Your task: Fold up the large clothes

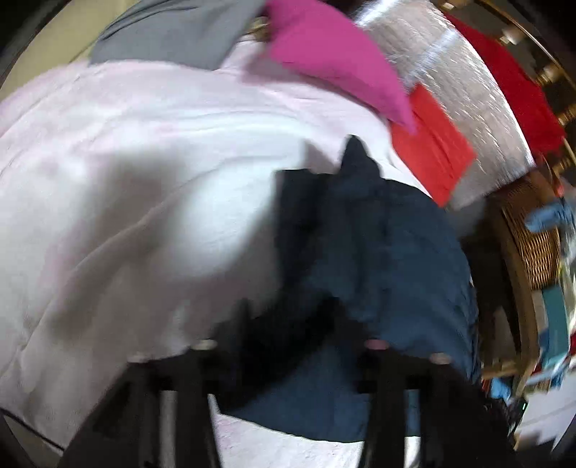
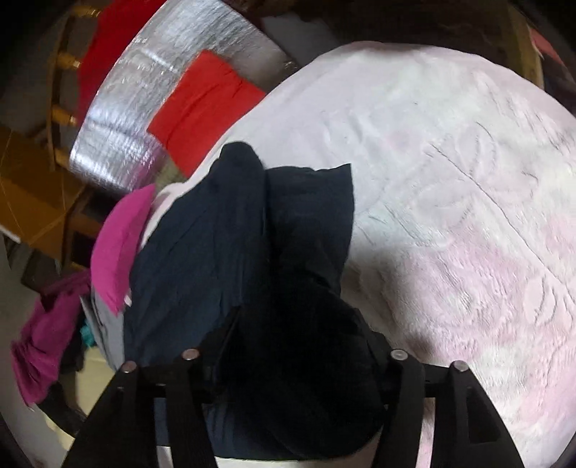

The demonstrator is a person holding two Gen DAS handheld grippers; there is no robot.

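A dark navy garment (image 1: pixel 378 252) hangs bunched over a pale pink bed cover (image 1: pixel 126 162). My left gripper (image 1: pixel 288 345) is shut on a fold of the navy garment and holds it up; the view is blurred. In the right wrist view the same navy garment (image 2: pixel 223 234) drapes down from my right gripper (image 2: pixel 298 345), which is shut on a thick dark bunch of it. The fabric hides both sets of fingertips. The bed cover (image 2: pixel 450 180) spreads to the right below.
A folded magenta garment (image 1: pixel 331 54) (image 2: pixel 118 248), a folded red garment (image 1: pixel 435 144) (image 2: pixel 201 104) and a grey garment (image 1: pixel 172 32) lie at the bed's edge. A silver foil mat (image 2: pixel 144 90), a wicker basket (image 1: pixel 532 230) and wooden furniture (image 2: pixel 32 194) stand beside it.
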